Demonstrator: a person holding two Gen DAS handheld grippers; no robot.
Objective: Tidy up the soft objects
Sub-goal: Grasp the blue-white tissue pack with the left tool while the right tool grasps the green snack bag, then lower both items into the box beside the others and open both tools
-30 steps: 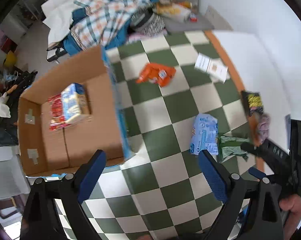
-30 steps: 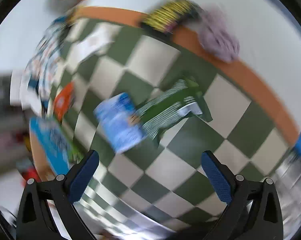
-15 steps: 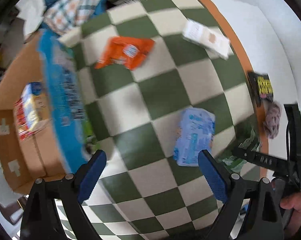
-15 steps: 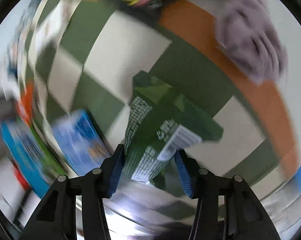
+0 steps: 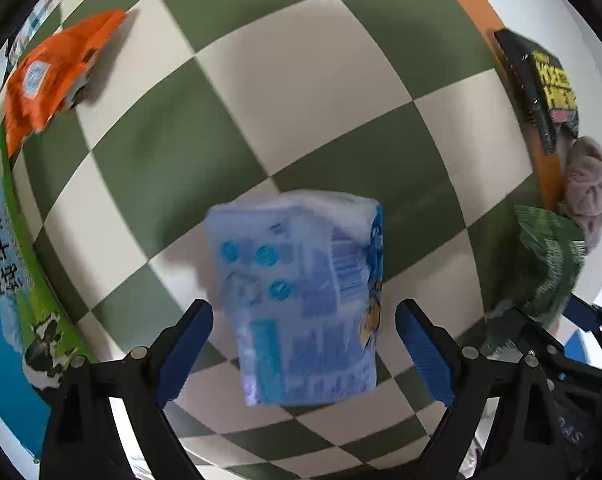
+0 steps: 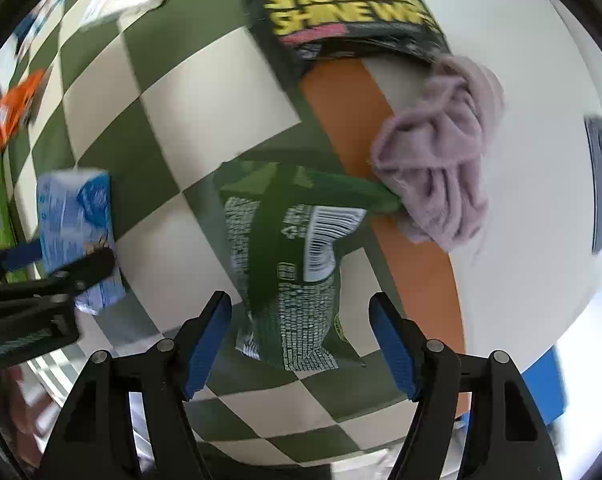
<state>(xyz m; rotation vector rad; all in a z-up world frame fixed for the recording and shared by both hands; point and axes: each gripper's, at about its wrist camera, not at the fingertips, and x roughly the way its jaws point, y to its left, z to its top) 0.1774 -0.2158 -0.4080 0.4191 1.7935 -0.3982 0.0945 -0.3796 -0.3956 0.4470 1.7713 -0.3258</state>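
The blue pack [image 5: 301, 300] lies flat on the green-and-white checkered cloth [image 5: 261, 92], right between the spread blue pads of the left tongs [image 5: 304, 350]. Those tongs gape wide on either side of the pack, with a gap showing on both sides, gripping nothing.

Over at the right tongs [image 6: 299, 342], the green pouch [image 6: 289, 248] sits between the two blue pads, barcode side up, its lower end reaching down between them. These tongs stand partly parted, with clear space between each pad and the pouch, so no hold there either. In the right wrist view the blue pack shows off to the left, with the left tongs around it.

Just beyond the green pouch, a crumpled lilac cloth [image 6: 441, 152] touches its far corner, lying across the cloth's orange border. Further back is a black packet [image 6: 341, 20] with yellow lettering. An orange pouch [image 5: 57, 76] lies well apart at the far left, and a cardboard box [image 5: 1, 248] with blue and green print stands at the left edge.
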